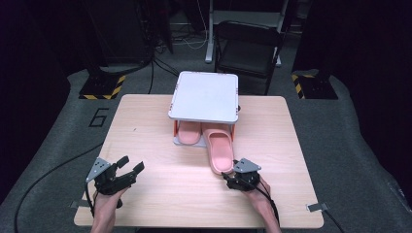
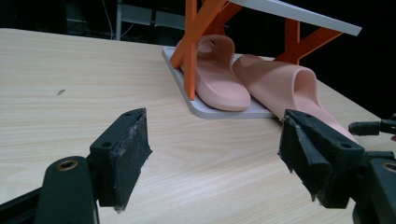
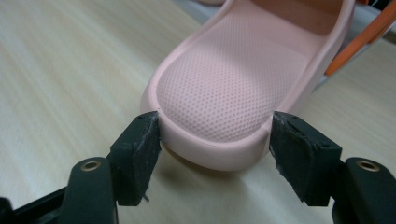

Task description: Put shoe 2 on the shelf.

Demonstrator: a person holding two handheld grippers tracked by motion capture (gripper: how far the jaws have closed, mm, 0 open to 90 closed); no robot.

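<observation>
Slippers half stowed: right hand-held gripper (image 3: 215,154), open, straddles the jutting pink foam slipper's (image 3: 233,88) heel; left hand-held gripper (image 1: 125,171) open, empty; the other pink foam slipper (image 1: 188,132) sits beyond them in the white two-tier rack (image 1: 204,97).

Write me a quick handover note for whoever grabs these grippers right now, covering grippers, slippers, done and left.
Right gripper: jaws at either side of the heel of the right slipper; whether they press on it, I can't tell.
Left gripper: open, nothing between its jaws, over the table.
Left slipper: on the rack's bottom tray.
Right slipper sticks out toward you, only its toe under the rack.
Left to do, probably: slide it in.
</observation>
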